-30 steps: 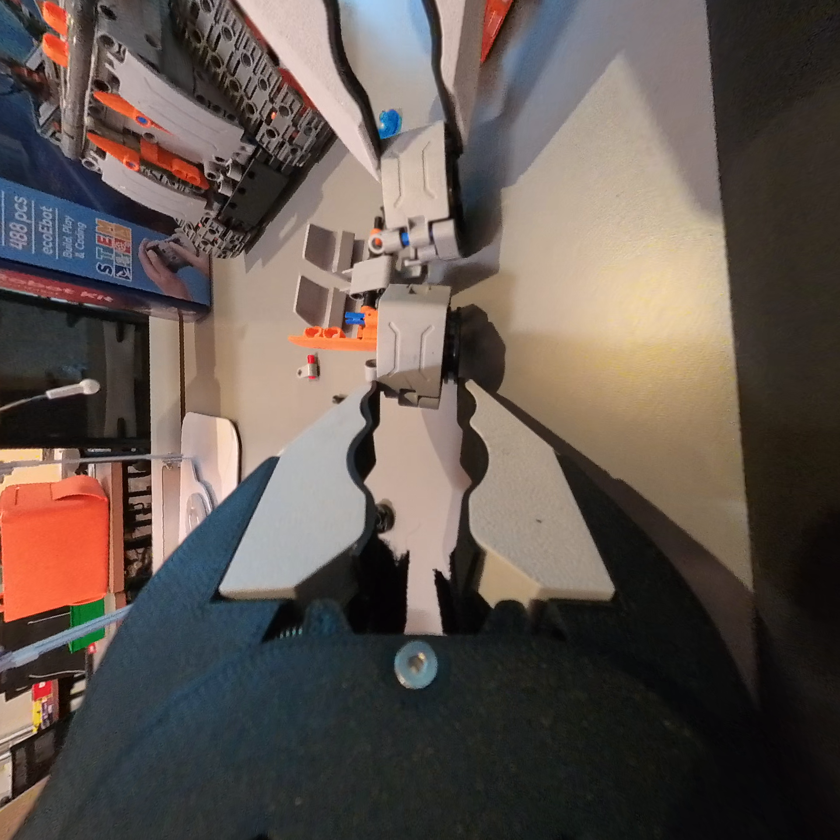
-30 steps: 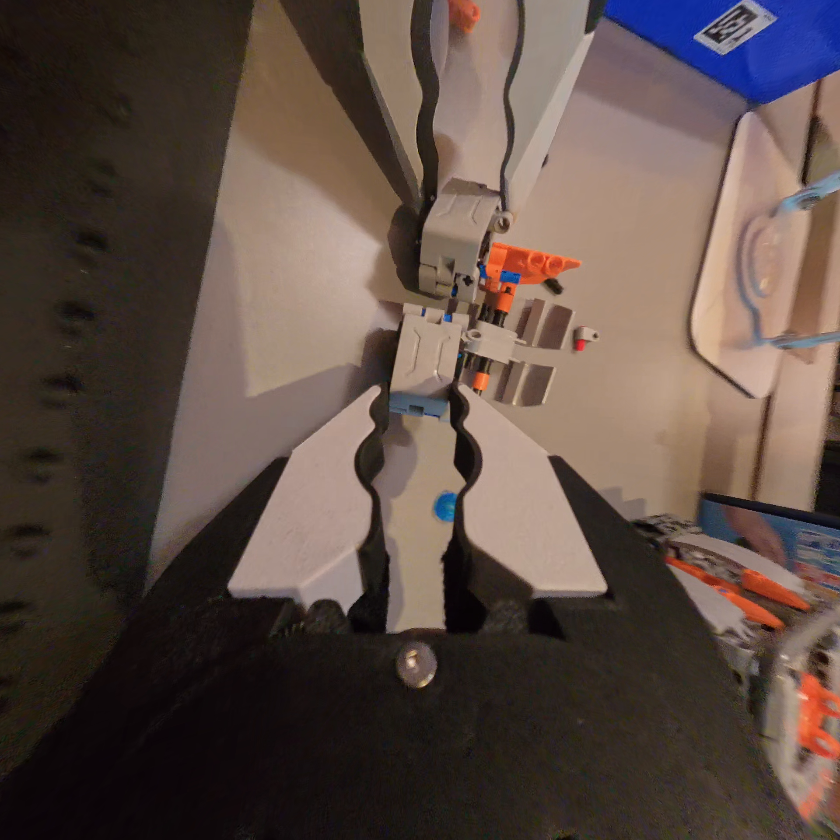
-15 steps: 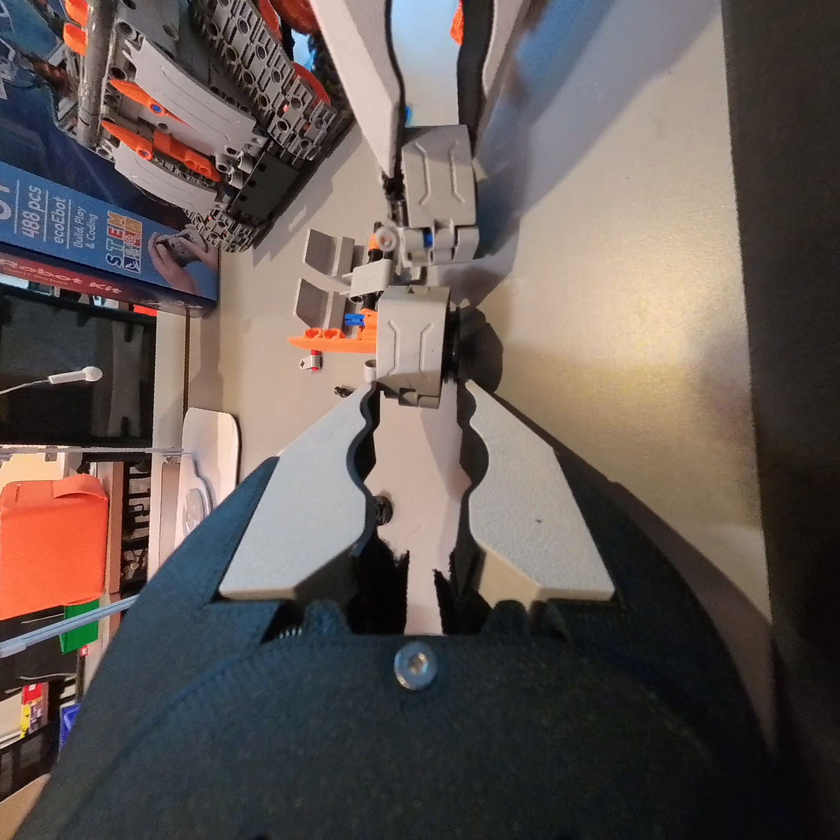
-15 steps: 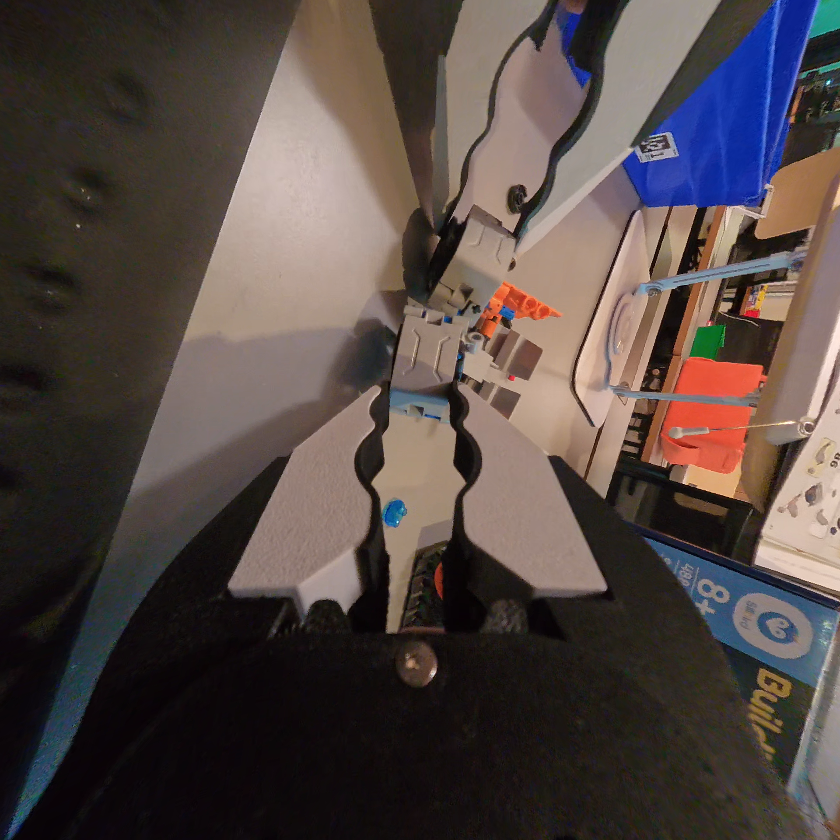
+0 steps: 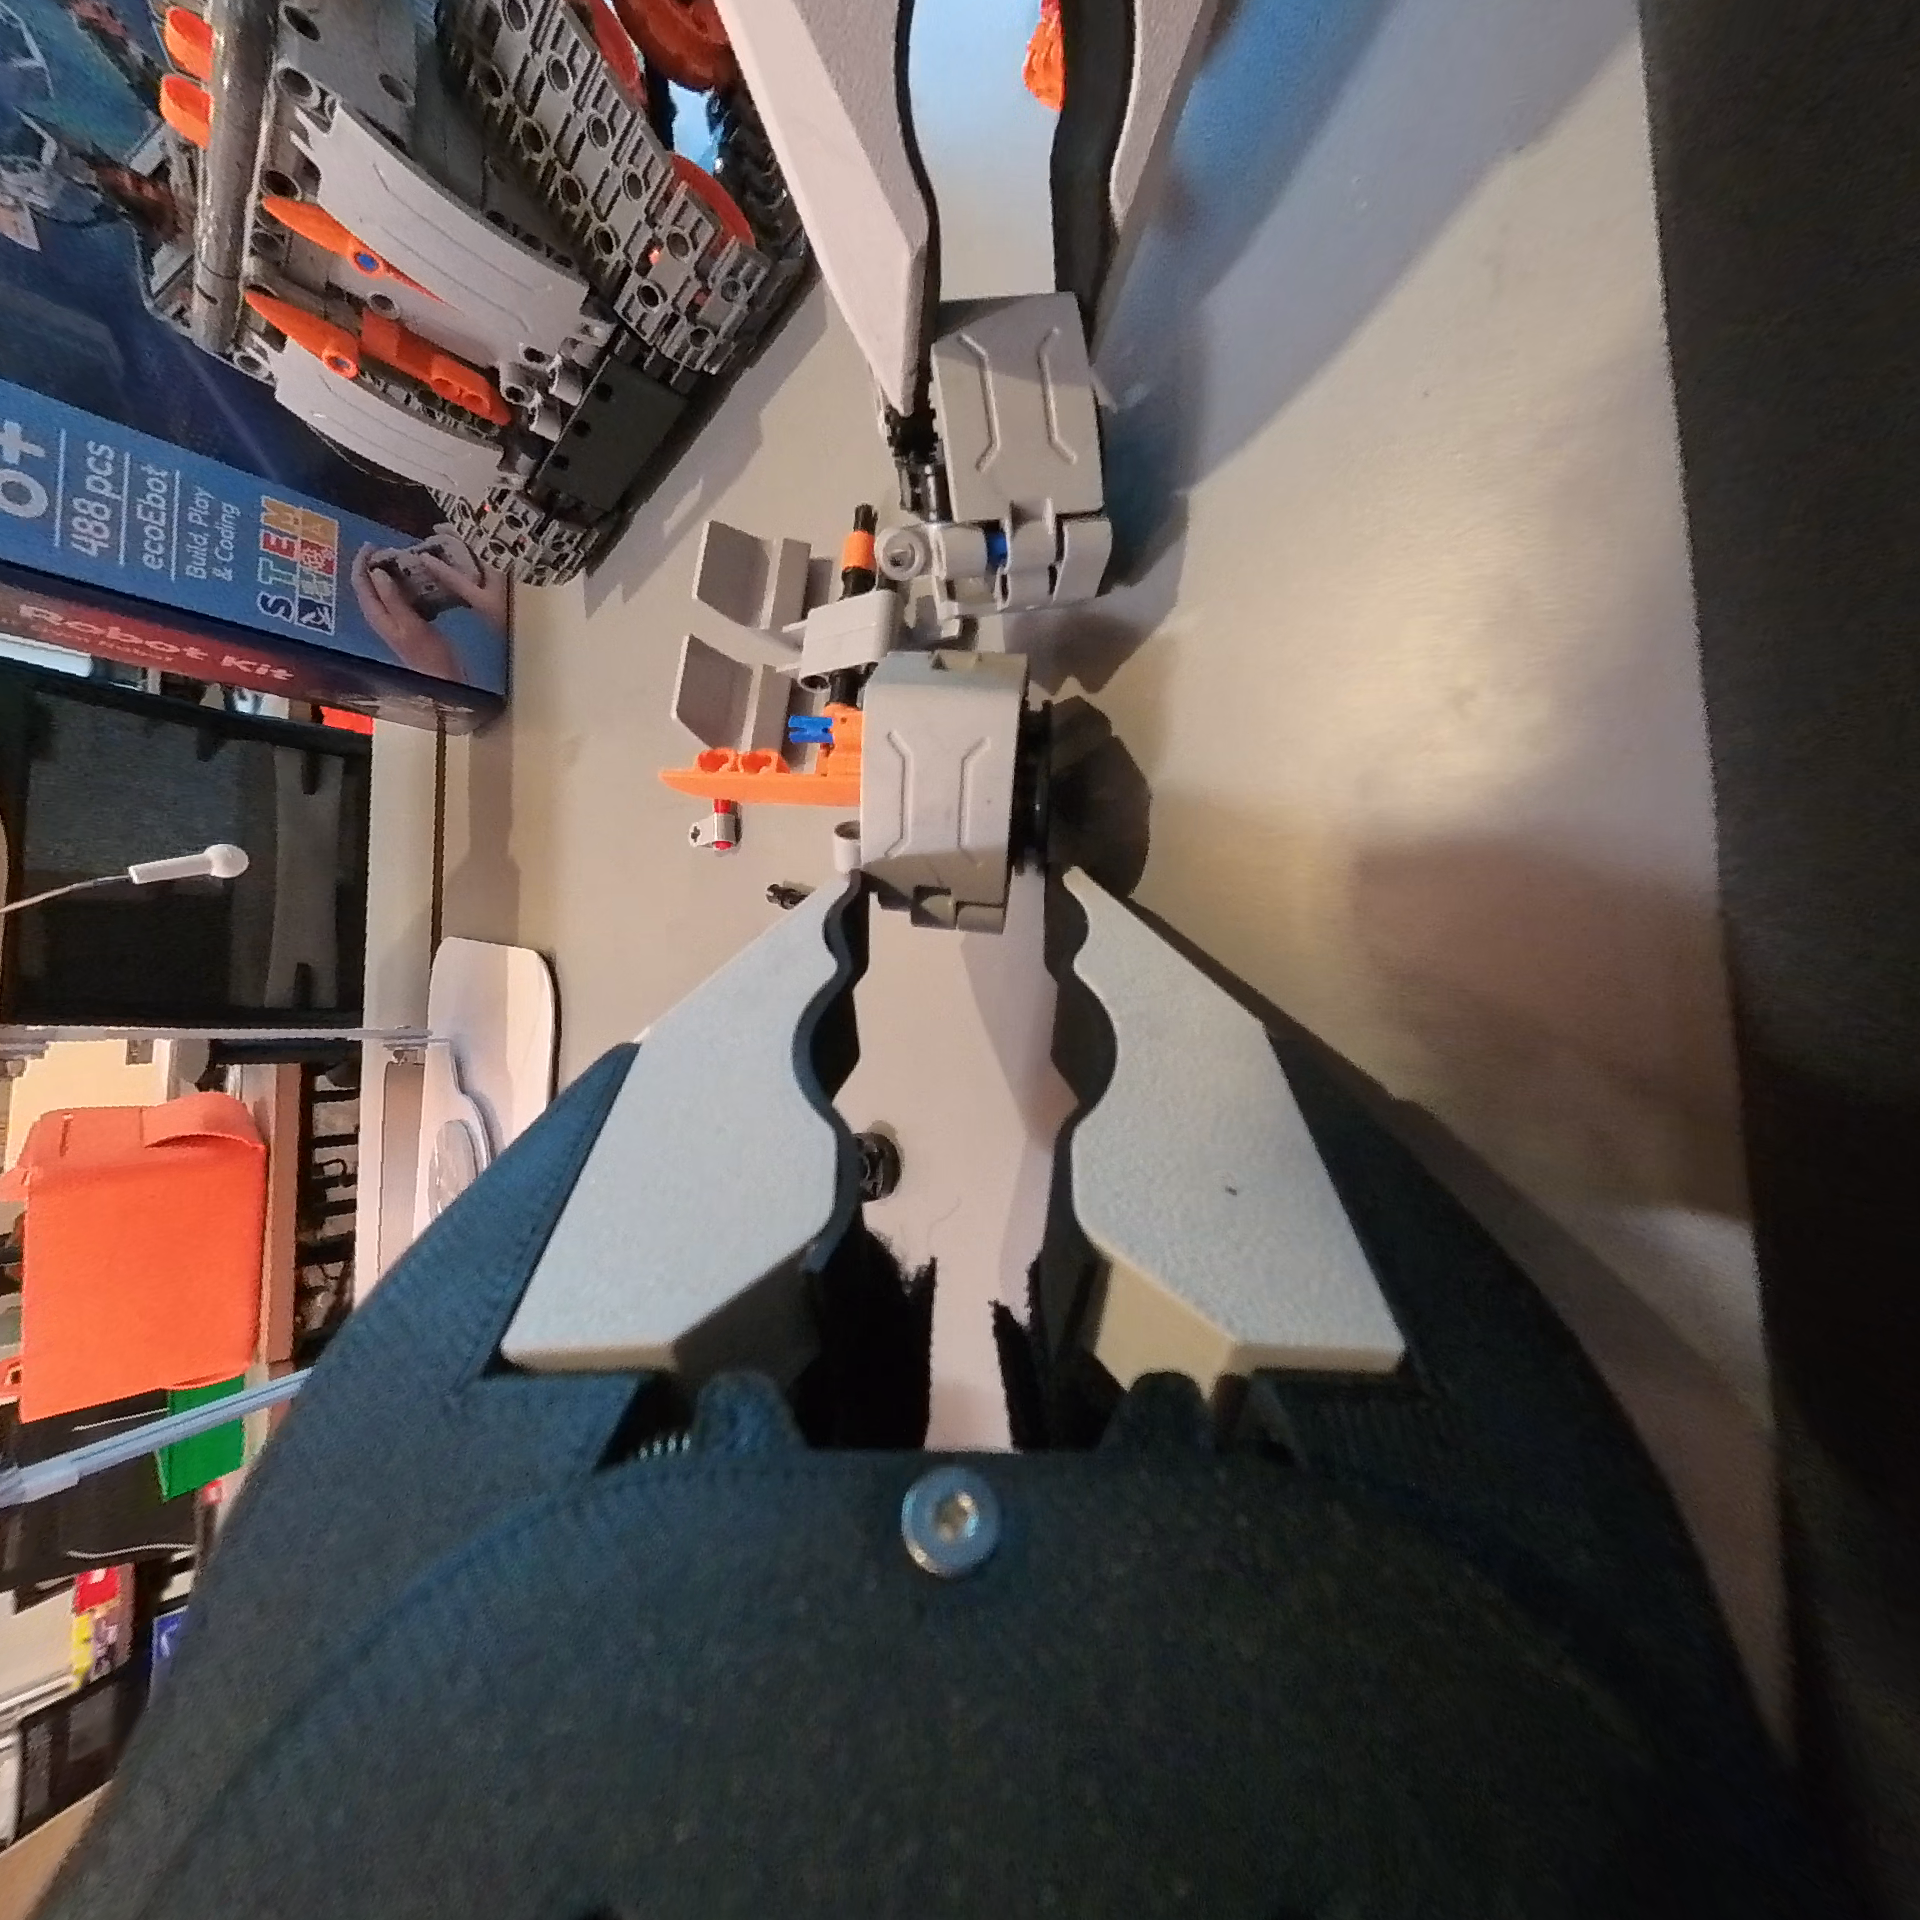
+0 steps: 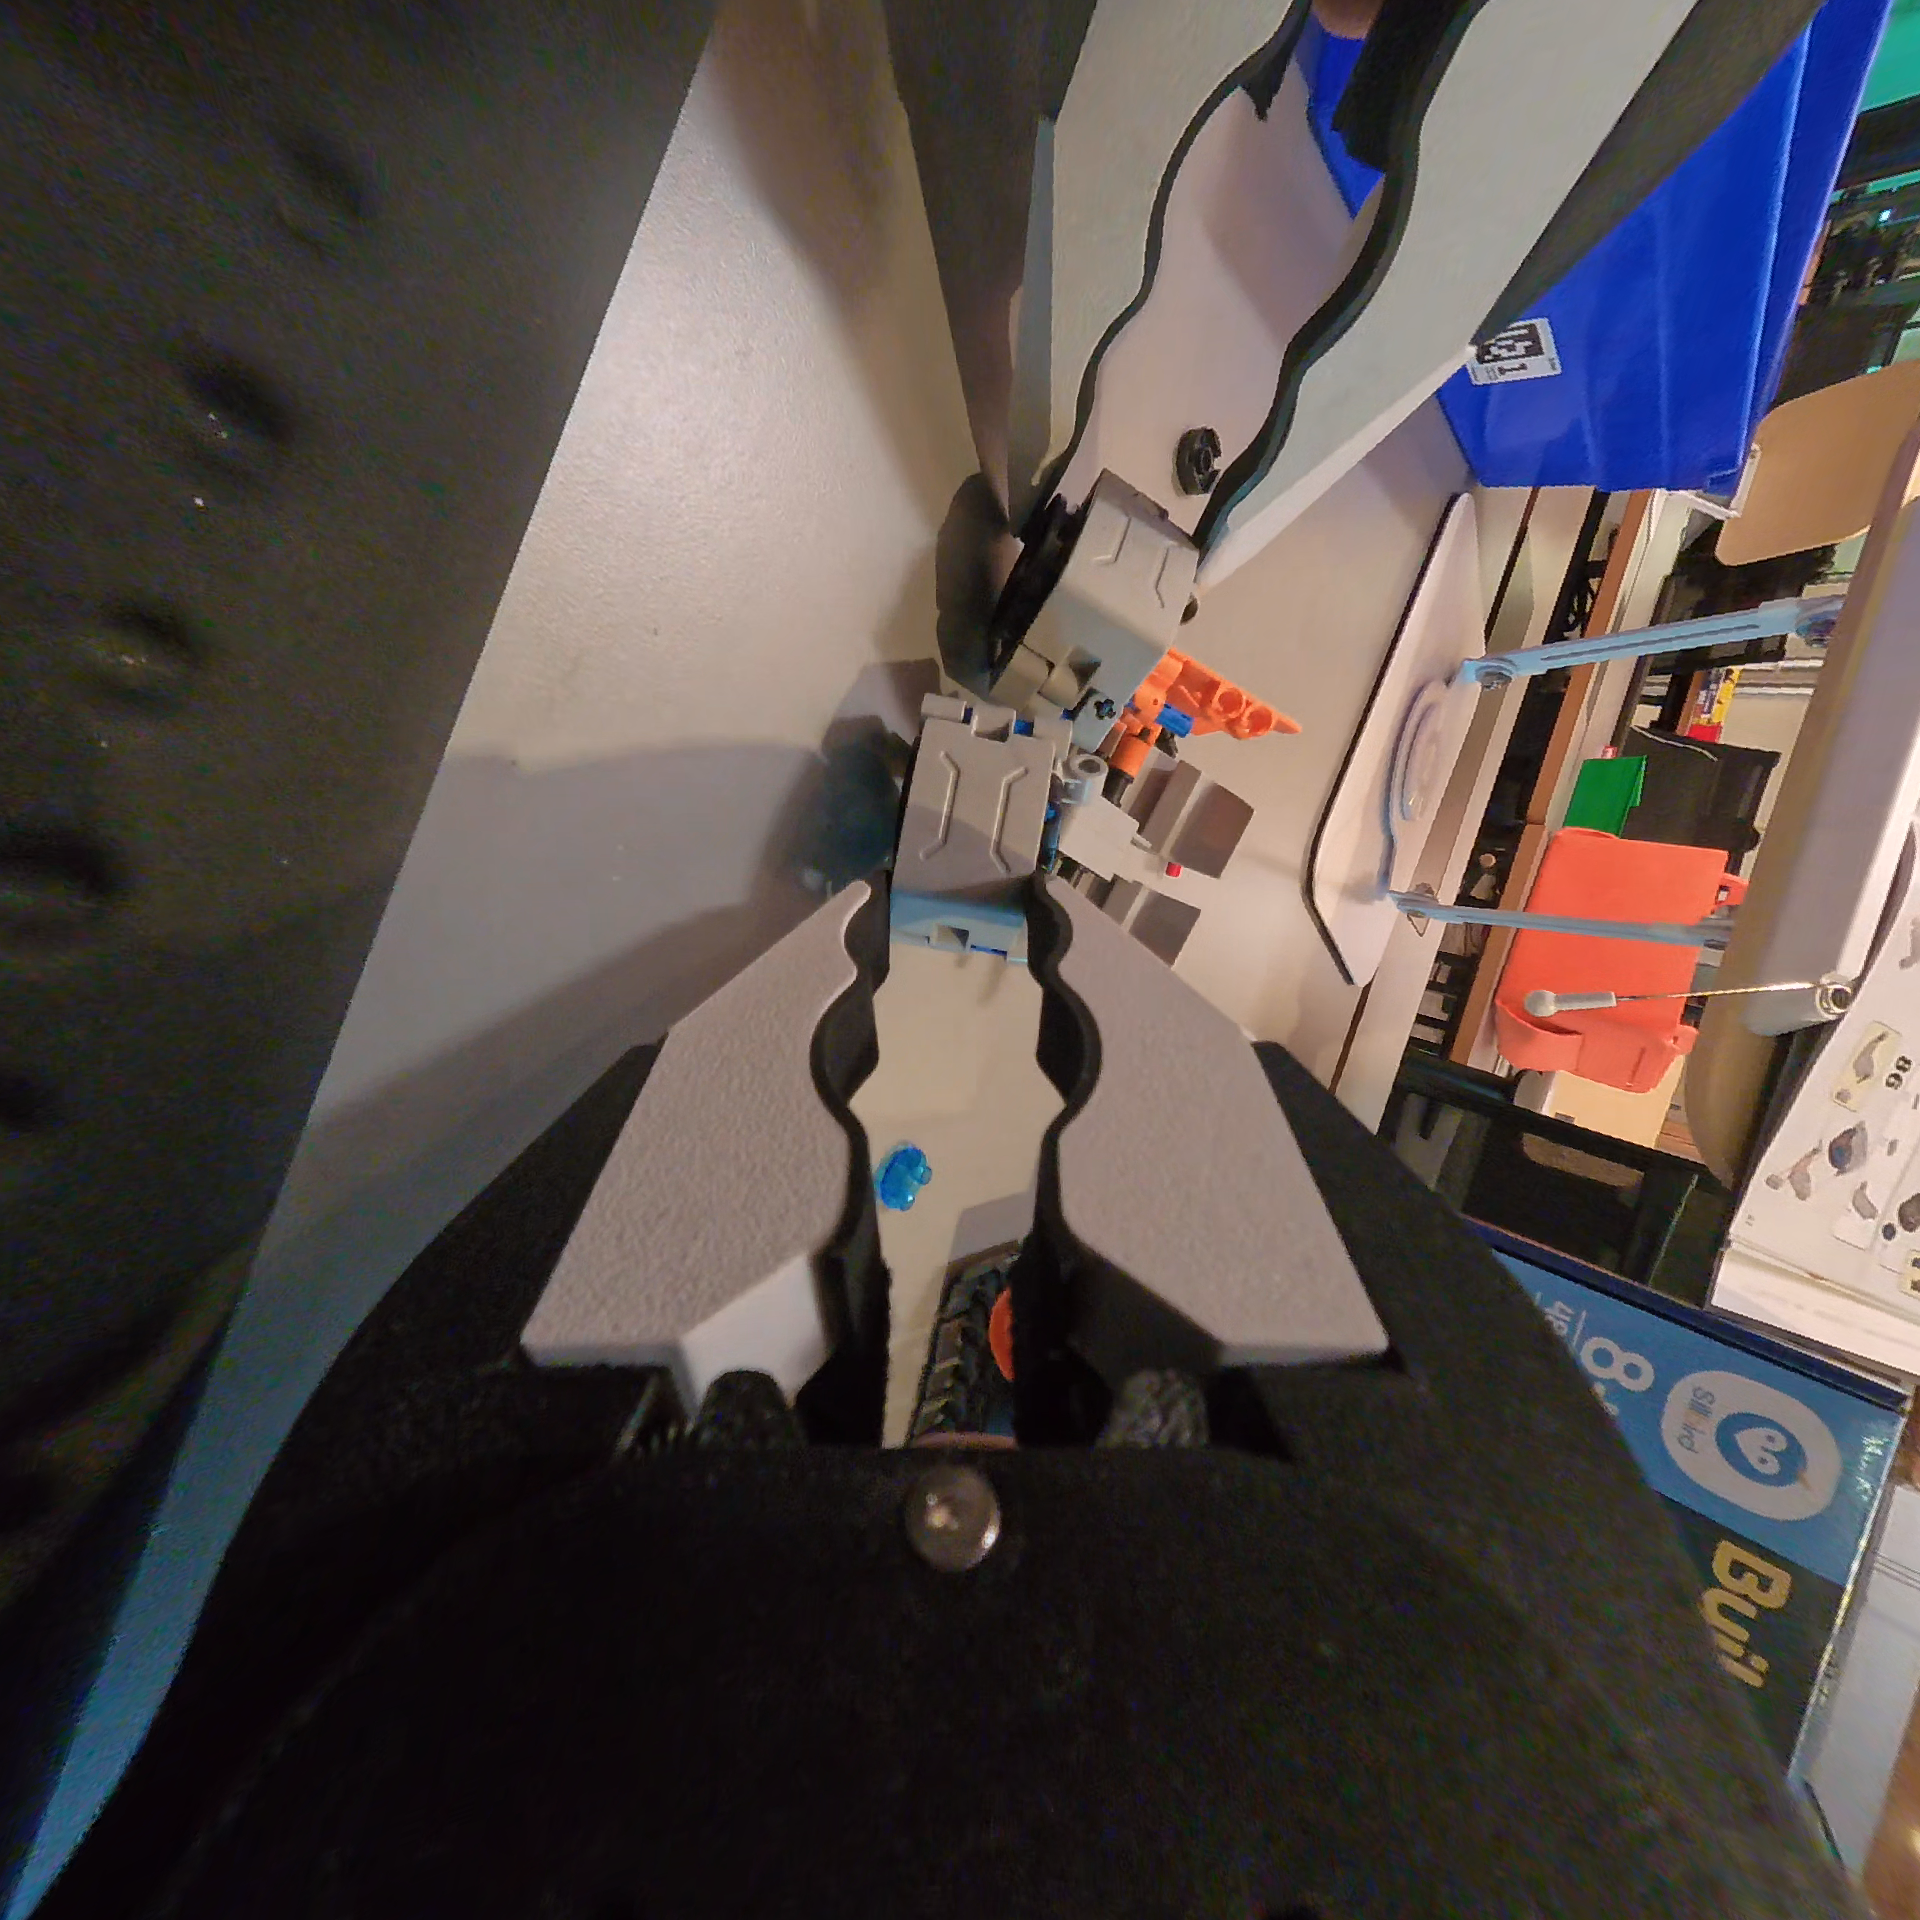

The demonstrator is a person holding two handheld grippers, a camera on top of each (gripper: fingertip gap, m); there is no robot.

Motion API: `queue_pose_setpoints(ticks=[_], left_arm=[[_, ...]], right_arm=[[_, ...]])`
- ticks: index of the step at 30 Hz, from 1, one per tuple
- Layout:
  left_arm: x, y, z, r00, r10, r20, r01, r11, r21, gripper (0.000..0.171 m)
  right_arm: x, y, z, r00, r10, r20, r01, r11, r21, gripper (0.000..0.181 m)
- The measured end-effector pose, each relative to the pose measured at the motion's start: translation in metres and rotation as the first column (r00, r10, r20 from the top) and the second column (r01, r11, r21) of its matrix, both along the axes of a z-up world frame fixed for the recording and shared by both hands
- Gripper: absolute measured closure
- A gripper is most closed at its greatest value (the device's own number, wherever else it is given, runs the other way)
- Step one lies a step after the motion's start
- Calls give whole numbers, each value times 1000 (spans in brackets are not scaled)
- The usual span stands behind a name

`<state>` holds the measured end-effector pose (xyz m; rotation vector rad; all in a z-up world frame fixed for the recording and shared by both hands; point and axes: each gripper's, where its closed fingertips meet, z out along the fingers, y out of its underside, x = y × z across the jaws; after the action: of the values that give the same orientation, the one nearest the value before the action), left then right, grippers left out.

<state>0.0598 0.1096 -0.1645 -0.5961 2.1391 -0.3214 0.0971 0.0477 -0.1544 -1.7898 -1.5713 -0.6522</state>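
A small brick assembly has two grey blocks joined by grey, orange and blue pieces, with grey panels and an orange wing on its side. My left gripper (image 5: 958, 894) is shut on the near grey block (image 5: 940, 800), which has a black wheel. My right gripper (image 5: 992, 384) comes in from the top, shut on the far grey block (image 5: 1013, 436). In the right wrist view my right gripper (image 6: 954, 902) grips its grey block (image 6: 971, 810), and my left gripper (image 6: 1117, 520) holds the wheel block (image 6: 1107, 597) tilted beyond it.
A large grey and orange brick vehicle (image 5: 436, 270) and a blue box (image 5: 239, 561) lie to the left. A white tray (image 5: 488, 1029) and an orange box (image 5: 135, 1247) sit past the table edge. A dark wall (image 5: 1818, 727) stands at the right. A loose blue stud (image 6: 902, 1174) lies on the table (image 5: 1351, 623). Across from one pair of fingers to the other is roughly 8 cm. Measured from the fingertips, the loose blue stud (image 6: 902, 1174) is 9 cm or so from the right gripper and 15 cm from the left.
My right gripper has swung and tilted, so the two grey blocks now stand at an angle in its view. Both grippers keep their hold. The left view barely shifted.
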Motion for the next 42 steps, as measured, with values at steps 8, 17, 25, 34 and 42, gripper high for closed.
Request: queue_pose_setpoints(ticks=[8, 17, 25, 34, 42], left_arm=[[0, -1, 0, 1000, -2, 10, 2, 1000, -1, 140], [0, -1, 0, 1000, -3, 12, 3, 1000, -5, 140], [0, -1, 0, 1000, -5, 14, 5, 1000, -1, 140], [0, 0, 0, 1000, -1, 7, 1, 1000, -13, 140], [-5, -7, 0, 994, 9, -108, -41, 952, -303, 140]], right_arm=[[1, 0, 0, 1000, -4, -2, 4, 1000, -2, 157], [0, 0, 0, 1000, 0, -12, 0, 1000, -5, 157], [0, 0, 0, 1000, -1, -17, 1, 1000, -7, 157], [-1, -1, -1, 999, -5, -50, 4, 1000, -26, 157], [3, -1, -2, 976, -70, -205, 47, 992, -113, 158]])
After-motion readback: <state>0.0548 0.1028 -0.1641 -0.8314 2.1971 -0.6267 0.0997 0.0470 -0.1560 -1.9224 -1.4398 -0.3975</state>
